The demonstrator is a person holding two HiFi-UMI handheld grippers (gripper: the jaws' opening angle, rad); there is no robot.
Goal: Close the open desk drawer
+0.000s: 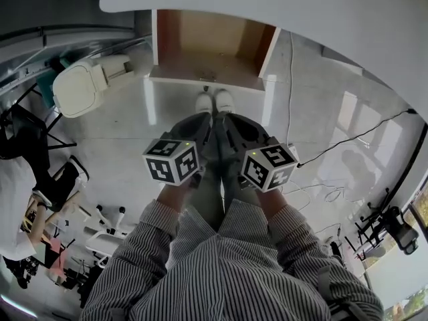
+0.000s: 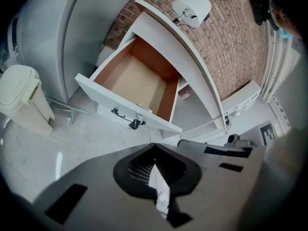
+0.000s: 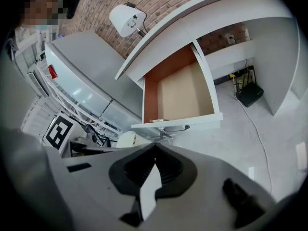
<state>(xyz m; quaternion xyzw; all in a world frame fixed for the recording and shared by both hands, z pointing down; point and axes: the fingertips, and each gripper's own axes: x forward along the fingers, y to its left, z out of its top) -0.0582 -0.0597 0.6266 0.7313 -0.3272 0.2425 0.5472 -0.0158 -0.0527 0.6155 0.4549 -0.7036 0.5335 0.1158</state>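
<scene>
Drawer (image 1: 212,45) fully open at 12 o'clock under desk (image 1: 301,5). Left tongs (image 2: 154,148) and right tongs (image 3: 155,148) clenched, empty, well short. Approach step. Next: reach front panel (image 1: 207,80), push in.

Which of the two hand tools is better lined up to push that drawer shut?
Right, slightly. The right gripper, jaws together, points almost straight at the drawer front; from the left gripper, also shut, that front sits off to the left. Neither touches it yet.
</scene>
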